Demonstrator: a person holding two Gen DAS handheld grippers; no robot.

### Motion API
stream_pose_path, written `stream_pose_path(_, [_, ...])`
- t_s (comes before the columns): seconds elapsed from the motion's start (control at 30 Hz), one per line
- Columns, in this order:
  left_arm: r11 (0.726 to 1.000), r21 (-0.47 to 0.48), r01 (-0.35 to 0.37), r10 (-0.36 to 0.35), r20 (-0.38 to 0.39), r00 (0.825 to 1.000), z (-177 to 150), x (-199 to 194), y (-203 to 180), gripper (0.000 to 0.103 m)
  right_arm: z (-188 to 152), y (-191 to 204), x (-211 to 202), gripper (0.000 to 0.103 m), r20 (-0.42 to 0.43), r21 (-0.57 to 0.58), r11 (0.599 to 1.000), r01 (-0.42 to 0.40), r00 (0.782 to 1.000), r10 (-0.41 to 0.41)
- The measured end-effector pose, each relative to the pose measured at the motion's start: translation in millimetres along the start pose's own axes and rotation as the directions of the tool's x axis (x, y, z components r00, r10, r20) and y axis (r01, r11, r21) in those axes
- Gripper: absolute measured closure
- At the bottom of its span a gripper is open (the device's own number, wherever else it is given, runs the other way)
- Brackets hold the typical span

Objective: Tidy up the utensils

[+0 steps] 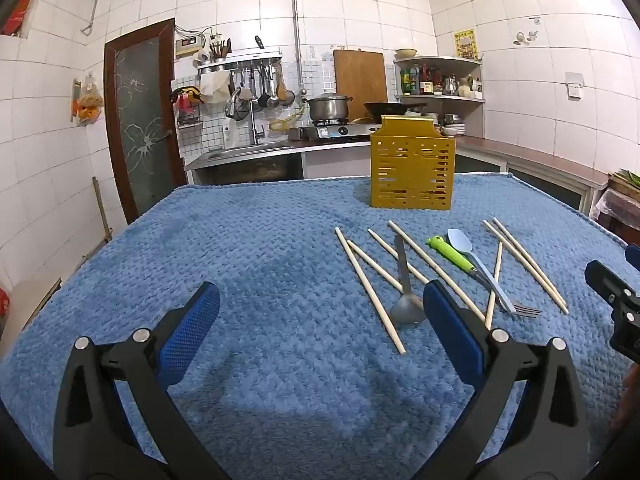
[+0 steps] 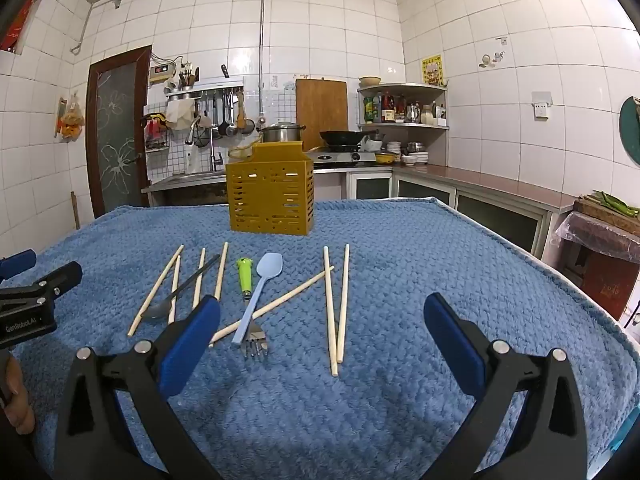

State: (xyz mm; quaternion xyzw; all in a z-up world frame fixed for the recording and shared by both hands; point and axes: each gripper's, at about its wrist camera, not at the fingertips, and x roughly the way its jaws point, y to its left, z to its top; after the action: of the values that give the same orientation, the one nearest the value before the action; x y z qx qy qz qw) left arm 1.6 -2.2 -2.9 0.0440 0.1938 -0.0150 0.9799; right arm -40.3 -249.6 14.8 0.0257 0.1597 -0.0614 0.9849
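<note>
A yellow slotted utensil holder (image 1: 412, 168) (image 2: 270, 196) stands upright at the far side of a blue cloth. In front of it lie several wooden chopsticks (image 1: 370, 292) (image 2: 338, 308), a grey metal spoon (image 1: 405, 300) (image 2: 180, 292), a light blue spoon (image 1: 478, 264) (image 2: 260, 288) and a green-handled fork (image 1: 452, 254) (image 2: 245, 274). My left gripper (image 1: 322, 302) hovers open above the cloth, left of the utensils, its right finger beside the grey spoon's bowl. My right gripper (image 2: 322, 316) is open too, near the fork's tines and a chopstick pair. Neither holds anything.
The blue cloth (image 1: 240, 248) (image 2: 440, 248) covers the whole table. Behind it run a kitchen counter with a sink (image 1: 256, 150), a stove with a pot (image 1: 328, 108) and a wok (image 2: 346, 136). A brown door (image 1: 140, 120) is at the left.
</note>
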Motion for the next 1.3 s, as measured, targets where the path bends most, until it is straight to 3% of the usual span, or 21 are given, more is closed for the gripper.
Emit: stream_pose_path(1.3, [1.000, -0.005, 0.020, -0.020, -0.004, 1.000, -2.1, 2.4, -0.9, 0.005, -2.1, -0.2, 4.5, 0.004, -0.013, 0.007, 1.000, 0.003, 1.000, -0.003])
